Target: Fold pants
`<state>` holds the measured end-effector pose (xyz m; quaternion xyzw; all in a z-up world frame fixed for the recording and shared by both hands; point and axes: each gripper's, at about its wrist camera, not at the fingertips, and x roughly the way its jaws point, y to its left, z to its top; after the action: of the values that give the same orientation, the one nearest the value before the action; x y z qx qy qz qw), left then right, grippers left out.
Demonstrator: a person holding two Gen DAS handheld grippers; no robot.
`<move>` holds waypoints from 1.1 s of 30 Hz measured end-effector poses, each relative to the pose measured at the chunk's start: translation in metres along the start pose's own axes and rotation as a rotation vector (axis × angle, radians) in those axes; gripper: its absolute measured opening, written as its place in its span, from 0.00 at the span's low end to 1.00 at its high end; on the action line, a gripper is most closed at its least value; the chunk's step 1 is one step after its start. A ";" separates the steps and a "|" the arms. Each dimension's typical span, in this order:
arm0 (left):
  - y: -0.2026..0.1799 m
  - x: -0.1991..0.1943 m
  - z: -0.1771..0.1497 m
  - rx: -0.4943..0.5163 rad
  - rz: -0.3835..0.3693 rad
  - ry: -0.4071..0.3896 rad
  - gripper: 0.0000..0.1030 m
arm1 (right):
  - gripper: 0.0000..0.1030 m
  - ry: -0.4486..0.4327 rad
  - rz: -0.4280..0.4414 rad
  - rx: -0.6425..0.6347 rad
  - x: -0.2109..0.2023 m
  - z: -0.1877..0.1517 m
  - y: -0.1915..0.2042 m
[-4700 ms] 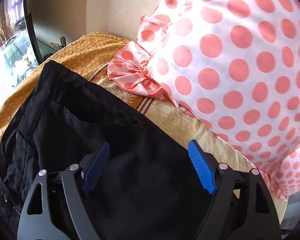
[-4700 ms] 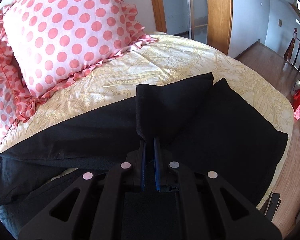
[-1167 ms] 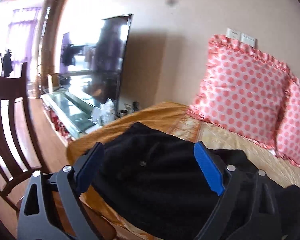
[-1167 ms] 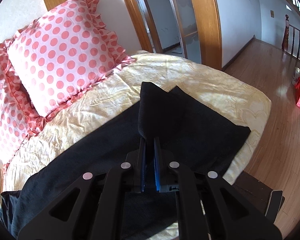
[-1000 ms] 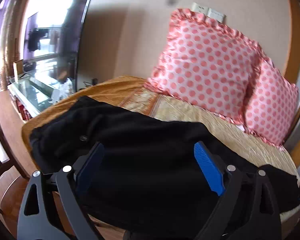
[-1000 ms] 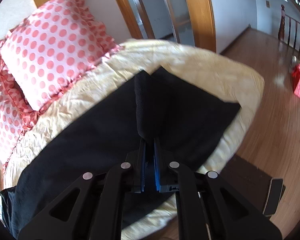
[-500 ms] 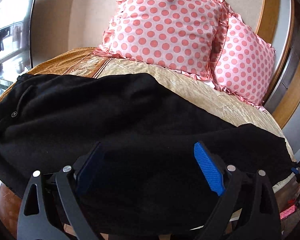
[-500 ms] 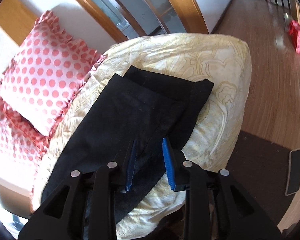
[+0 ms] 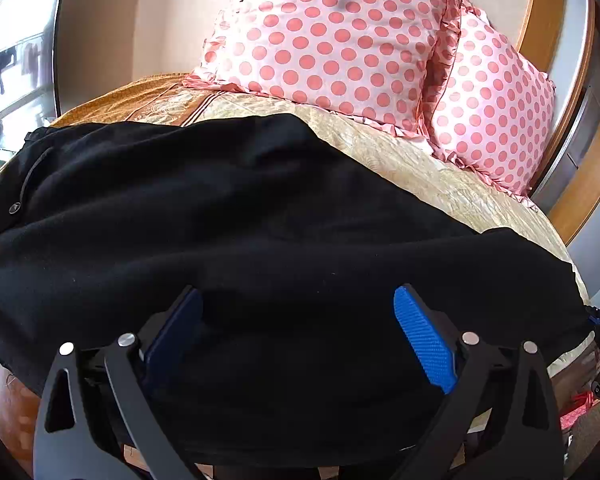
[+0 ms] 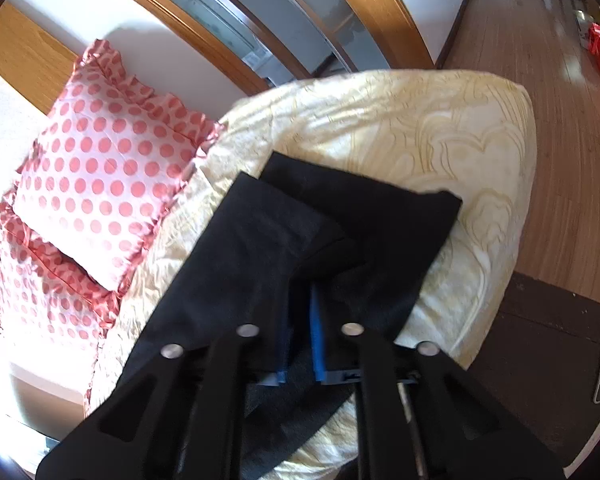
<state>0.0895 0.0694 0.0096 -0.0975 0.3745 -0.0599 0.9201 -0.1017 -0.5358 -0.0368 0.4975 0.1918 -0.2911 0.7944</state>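
I had the black pants (image 9: 260, 216) stretched lengthwise across the bed (image 10: 460, 128), waist toward my left gripper (image 9: 300, 332), cuffs (image 10: 360, 216) just ahead of my right gripper (image 10: 300, 344). The left hung wide open over the cloth, holding nothing. The right stood narrowly parted around a leg fold, apparently not clamped. Polka-dot pillows (image 9: 340, 32) lined the headboard; wood floor (image 10: 560, 120) lay beyond.

Left gripper (image 9: 300, 336) jaws wide; right gripper (image 10: 300, 334) jaws slightly parted.
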 end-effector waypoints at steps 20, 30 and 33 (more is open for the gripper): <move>-0.010 0.005 -0.005 0.048 -0.046 0.054 0.94 | 0.32 -0.101 -0.271 -0.133 -0.040 -0.017 -0.003; -0.014 0.008 -0.012 0.094 -0.034 0.040 0.98 | 0.50 0.017 0.013 -0.694 -0.035 -0.065 0.155; -0.013 0.006 -0.014 0.102 -0.040 0.031 0.98 | 0.49 0.184 0.221 -0.945 -0.004 -0.123 0.231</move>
<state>0.0833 0.0533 -0.0014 -0.0570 0.3831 -0.0987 0.9167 0.0443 -0.3465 0.0696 0.1239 0.3182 -0.0412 0.9390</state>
